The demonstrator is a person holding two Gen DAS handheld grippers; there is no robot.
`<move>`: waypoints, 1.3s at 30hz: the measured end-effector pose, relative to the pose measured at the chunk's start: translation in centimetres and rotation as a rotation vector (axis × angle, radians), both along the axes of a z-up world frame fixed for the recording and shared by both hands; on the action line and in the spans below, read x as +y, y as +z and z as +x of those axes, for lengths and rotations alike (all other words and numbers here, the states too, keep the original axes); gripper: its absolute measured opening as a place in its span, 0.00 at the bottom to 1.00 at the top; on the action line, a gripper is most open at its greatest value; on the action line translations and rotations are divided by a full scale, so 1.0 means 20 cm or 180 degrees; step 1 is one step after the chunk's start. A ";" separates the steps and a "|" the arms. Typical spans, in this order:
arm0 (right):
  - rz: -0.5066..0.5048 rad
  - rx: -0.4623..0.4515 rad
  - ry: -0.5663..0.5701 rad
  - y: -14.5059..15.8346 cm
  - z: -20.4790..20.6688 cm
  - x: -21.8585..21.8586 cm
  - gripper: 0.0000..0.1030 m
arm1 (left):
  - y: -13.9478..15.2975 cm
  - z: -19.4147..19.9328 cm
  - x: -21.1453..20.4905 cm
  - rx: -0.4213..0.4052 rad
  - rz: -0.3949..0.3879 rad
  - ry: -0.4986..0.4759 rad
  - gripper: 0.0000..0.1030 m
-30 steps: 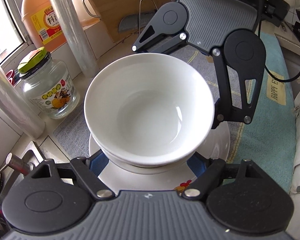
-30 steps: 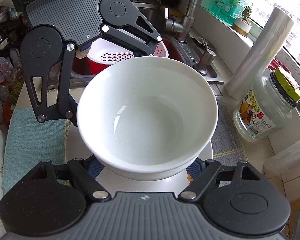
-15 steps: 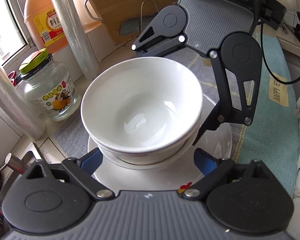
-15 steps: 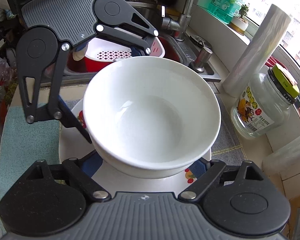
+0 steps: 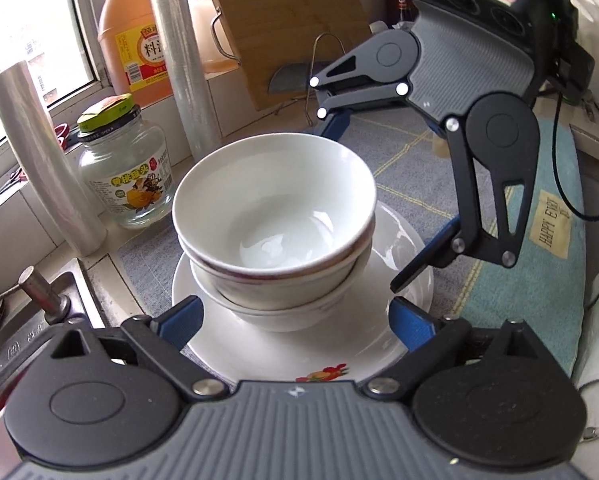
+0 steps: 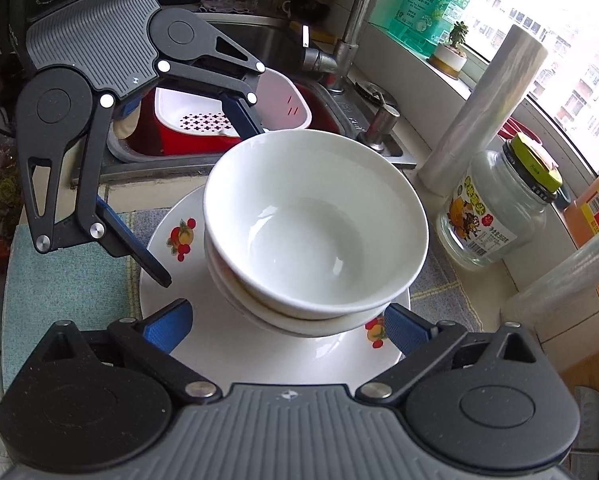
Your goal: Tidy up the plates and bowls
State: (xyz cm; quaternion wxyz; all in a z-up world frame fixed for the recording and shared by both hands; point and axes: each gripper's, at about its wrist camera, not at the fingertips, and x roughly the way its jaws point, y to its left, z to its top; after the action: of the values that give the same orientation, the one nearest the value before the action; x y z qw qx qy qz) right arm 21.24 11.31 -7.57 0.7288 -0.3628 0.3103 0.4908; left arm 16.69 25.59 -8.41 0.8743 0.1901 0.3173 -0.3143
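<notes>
A white bowl sits nested in a second bowl with a reddish rim, both on a white plate with fruit prints. My left gripper is open, its blue pads standing clear on either side of the stack's near base. Opposite it, my right gripper straddles the stack's far side. In the right wrist view the top bowl fills the middle above the plate. The right gripper is opening, its pads off the bowls. The left gripper faces it.
A glass jar with a green lid, two cling-film rolls, an orange bottle and a wooden board line the window side. A sink with a red basin and a tap lies beyond the plate. A teal mat covers the counter.
Both grippers have opened wide and let go of the top bowl, which has sunk into the lower bowl. The left gripper has drawn back a little.
</notes>
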 end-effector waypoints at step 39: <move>0.0861 0.0152 -0.3176 0.31 -0.74 -0.48 1.00 | 0.43 -0.77 -0.39 0.0099 -0.0287 0.2974 0.96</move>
State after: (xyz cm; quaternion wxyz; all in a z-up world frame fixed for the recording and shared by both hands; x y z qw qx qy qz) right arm 6.39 1.61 -1.29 0.9073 -0.0619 0.3959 0.1273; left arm 1.34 17.79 0.28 0.9246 -0.0159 0.3680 0.0967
